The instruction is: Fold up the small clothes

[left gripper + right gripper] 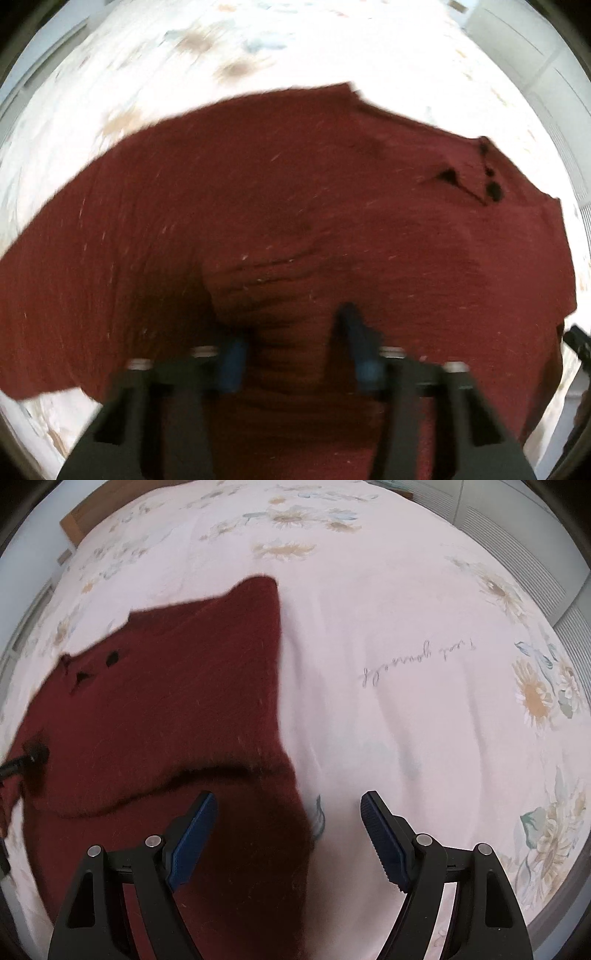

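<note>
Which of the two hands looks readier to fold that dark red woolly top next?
Left, probably. The left gripper already pinches a ridge of the dark red knitted sweater, while the right gripper hangs open over its edge.

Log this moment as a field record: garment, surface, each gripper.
garment: red sweater, spread out, dark buttons near one edge
surface: floral bedsheet
left gripper: closed on a bunched fold of the sweater
right gripper: open, empty, over the sweater's edge
</note>
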Motion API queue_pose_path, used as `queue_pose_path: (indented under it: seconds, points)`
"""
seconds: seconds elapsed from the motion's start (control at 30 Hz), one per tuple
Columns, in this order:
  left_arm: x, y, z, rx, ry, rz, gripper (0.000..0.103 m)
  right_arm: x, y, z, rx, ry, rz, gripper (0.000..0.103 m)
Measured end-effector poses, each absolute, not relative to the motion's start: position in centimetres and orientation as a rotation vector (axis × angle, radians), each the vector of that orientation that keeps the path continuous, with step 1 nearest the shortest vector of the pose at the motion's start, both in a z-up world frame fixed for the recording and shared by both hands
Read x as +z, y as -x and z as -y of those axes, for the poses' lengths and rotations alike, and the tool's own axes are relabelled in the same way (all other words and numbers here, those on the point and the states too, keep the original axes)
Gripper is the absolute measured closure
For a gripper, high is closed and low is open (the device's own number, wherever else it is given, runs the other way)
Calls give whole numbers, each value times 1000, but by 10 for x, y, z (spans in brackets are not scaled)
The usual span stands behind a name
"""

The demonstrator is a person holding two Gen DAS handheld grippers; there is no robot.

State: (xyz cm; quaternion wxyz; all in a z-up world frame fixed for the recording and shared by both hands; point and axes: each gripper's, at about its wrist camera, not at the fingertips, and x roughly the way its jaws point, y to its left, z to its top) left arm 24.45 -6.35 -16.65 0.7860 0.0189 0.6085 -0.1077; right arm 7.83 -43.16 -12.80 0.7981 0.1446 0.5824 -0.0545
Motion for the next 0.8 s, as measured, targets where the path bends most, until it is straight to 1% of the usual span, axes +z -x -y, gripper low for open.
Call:
queue_pose_path:
  seconds: [0.03,0.1,0.27,0.43,0.53,0.6,0.63,0.67,0.7,0.73,0.77,0.8]
  points:
    - [-165,-245,69,-259,-49,-1308,88,-125,-81,433,-103,-330,-1240,22]
    - [-163,-244,79,-268,-97,-1289,91,-117,-92,437,-82,-358,-1218,22]
    - [-142,-245,89,-276,-99,-1198,92,-110,-127,452,-76,-357,-1199,22]
    - [-108,-250,100,-245,-158,-1069,92,-130,-160,453,-49,-377,-1248,22]
    - [-113,-257,114,-242,-174,-1066,92,-148,-166,441,-2,-373,-1287,22]
    - [-119,-246,98,-231,-177,-1079,92,-158,-169,432,-11,-339,-1305,23]
    - [-126,-248,95,-223,-180,-1090,92,-160,-169,428,-22,-314,-1299,29]
    - [-119,-243,84,-220,-182,-1101,92,-159,-168,425,-26,-294,-1288,47]
    - [-124,-244,83,-217,-187,-1117,92,-158,-166,423,-20,-285,-1281,60]
    - [-114,-236,61,-217,-185,-1129,92,-155,-165,421,-7,-277,-1273,74]
    - [-112,-232,53,-217,-180,-1139,92,-151,-164,420,-15,-257,-1269,81]
    - [-114,-231,49,-220,-177,-1145,92,-147,-163,420,-18,-243,-1261,82]
